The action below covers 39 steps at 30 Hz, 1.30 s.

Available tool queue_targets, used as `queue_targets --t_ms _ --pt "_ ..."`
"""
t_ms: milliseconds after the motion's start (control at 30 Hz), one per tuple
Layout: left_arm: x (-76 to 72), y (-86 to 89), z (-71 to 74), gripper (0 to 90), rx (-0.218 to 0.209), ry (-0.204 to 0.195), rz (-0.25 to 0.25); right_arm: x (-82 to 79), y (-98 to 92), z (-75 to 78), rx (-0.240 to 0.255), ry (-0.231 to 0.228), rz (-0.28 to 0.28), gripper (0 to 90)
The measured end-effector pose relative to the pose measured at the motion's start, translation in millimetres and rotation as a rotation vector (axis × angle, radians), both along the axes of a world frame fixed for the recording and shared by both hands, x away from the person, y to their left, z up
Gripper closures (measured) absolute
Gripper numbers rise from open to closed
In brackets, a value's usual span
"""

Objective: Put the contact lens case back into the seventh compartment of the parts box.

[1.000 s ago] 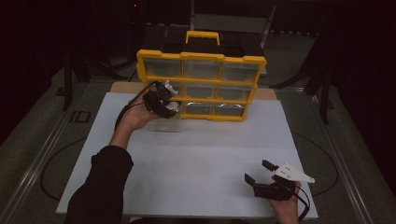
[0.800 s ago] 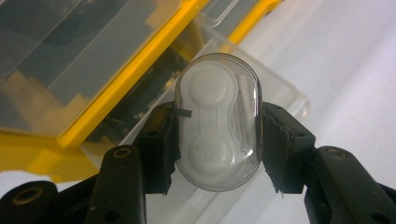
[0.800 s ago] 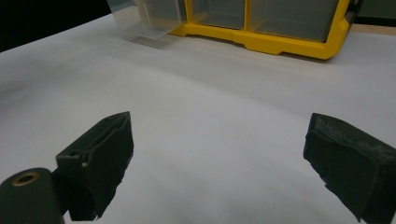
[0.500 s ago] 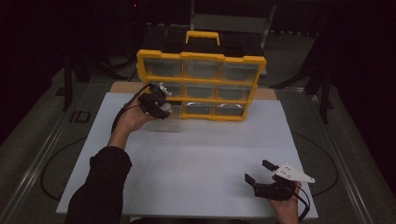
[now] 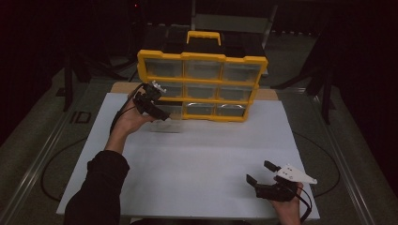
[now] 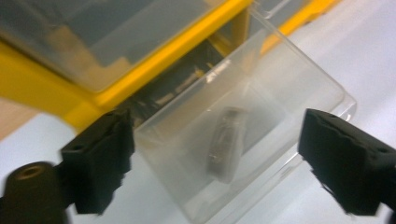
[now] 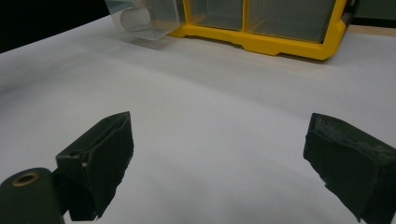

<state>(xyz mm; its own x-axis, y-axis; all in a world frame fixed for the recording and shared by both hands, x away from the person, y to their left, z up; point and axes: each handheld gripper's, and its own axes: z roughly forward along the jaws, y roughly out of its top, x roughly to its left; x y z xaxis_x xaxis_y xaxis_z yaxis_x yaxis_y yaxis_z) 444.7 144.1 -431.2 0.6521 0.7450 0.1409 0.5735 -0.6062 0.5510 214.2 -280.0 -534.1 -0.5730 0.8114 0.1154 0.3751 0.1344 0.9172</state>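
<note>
- Compared with a second earlier, the left gripper (image 5: 157, 108) was seen lower and slightly further right against the organizer's bottom-left corner; the right gripper (image 5: 261, 172) was unchanged.
- A yellow plastic organizer (image 5: 202, 86) with a top handle and clear-fronted compartments was stood upright at the far side of the white desk (image 5: 197, 154).
- A clear, smooth, box-shaped drawer (image 6: 243, 135) was found pulled partly out of the bottom-left slot, resting on the desk.
- A small, dark, elongated object (image 6: 224, 144), blurred, was seen inside the drawer.
- The left gripper's jaws were spread either side of the drawer, not pressing it.
- The right gripper's jaws were spread, nothing between them, low over the near right of the desk.
</note>
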Motion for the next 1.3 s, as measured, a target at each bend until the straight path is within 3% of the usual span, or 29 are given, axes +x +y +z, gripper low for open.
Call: queue_targets --t_ms 100,233,467,667,800,833,1033,1067,1100,1300 --pt "-3.7 4.9 2.9 0.3 -0.001 0.005 -0.001 -0.3 0.6 0.0 -0.001 0.000 0.003 8.3" --pt "-11.2 11.9 6.7 0.2 0.014 -0.033 0.031 0.0 0.2 -0.2 0.001 0.001 0.004 8.3" --pt "-24.6 23.2 7.4 0.3 -0.009 -0.068 0.052 -0.2 1.0 -0.1 0.000 0.003 -0.002 8.3" --pt "-51.0 40.3 4.5 0.2 -0.087 -0.129 0.066 -0.1 -0.1 0.0 0.008 0.004 0.000 8.3" --pt "-61.9 48.9 1.5 0.2 -0.112 -0.166 0.076 0.0 0.4 -0.1 0.007 0.000 0.001 8.2" --pt "-70.2 55.1 -2.9 0.3 -0.141 -0.197 0.082 -0.4 1.8 0.0 -0.003 -0.001 0.005 8.3" --pt "-91.4 67.5 -19.2 0.2 -0.182 -0.231 0.092 -0.4 2.9 0.1 -0.001 -0.001 0.008 8.3" --pt "-100.9 72.1 -26.1 0.2 -0.222 -0.245 0.094 -0.3 3.0 0.0 -0.003 -0.003 0.008 8.2" --pt "-100.9 72.1 -26.1 0.2 -0.222 -0.245 0.094 -0.3 3.0 0.0 -0.003 -0.003 0.008 8.2" --pt "-133.3 88.5 -47.1 0.2 -0.294 -0.286 0.114 -0.5 3.4 0.0 0.000 -0.006 0.010 8.3"
